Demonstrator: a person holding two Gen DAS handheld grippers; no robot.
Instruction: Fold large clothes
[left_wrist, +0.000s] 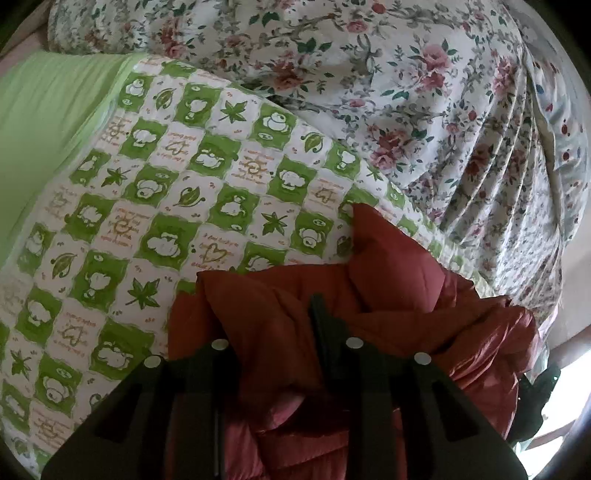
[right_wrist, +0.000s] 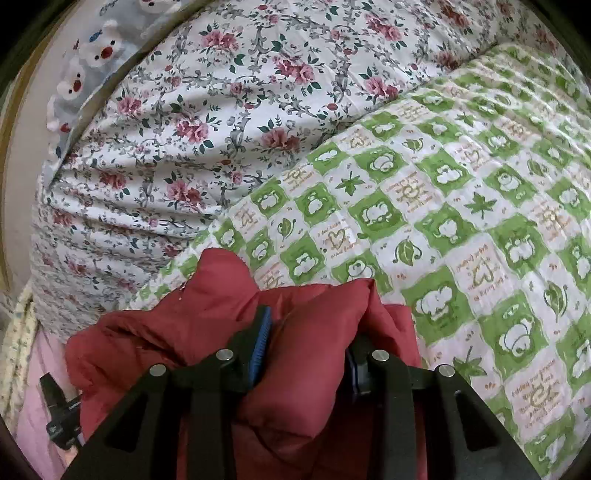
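while the red puffy jacket (right_wrist: 303, 362) lay bunched at the bottom middle of both frames, it sat on a quilt with green squares (right_wrist: 461, 229), and each set of tongs had some of it.

in the right wrist view, the right tongs (right_wrist: 306, 347) were spread a little and a thick roll of the red jacket was squeezed between them. one blue pad (right_wrist: 260, 343) showed on the left finger, pressed into the cloth. the other finger (right_wrist: 364, 365) was half hidden under a red fold.

in the left wrist view, the left tongs (left_wrist: 280, 332) had the red jacket (left_wrist: 388, 295) stuffed between them too. only one dark finger (left_wrist: 325, 332) could be seen; the other was buried under the cloth, so they seemed to pinch the jacket.

behind the quilt, a white blanket with pink roses (right_wrist: 221, 110) filled the top of both frames. a plain green sheet (left_wrist: 44, 122) showed at the upper left of the left wrist view. a pale blue cloth with white bears (right_wrist: 92, 62) sat at the upper left of the right wrist view. pink cloth (right_wrist: 37, 406) showed at the lower left there.
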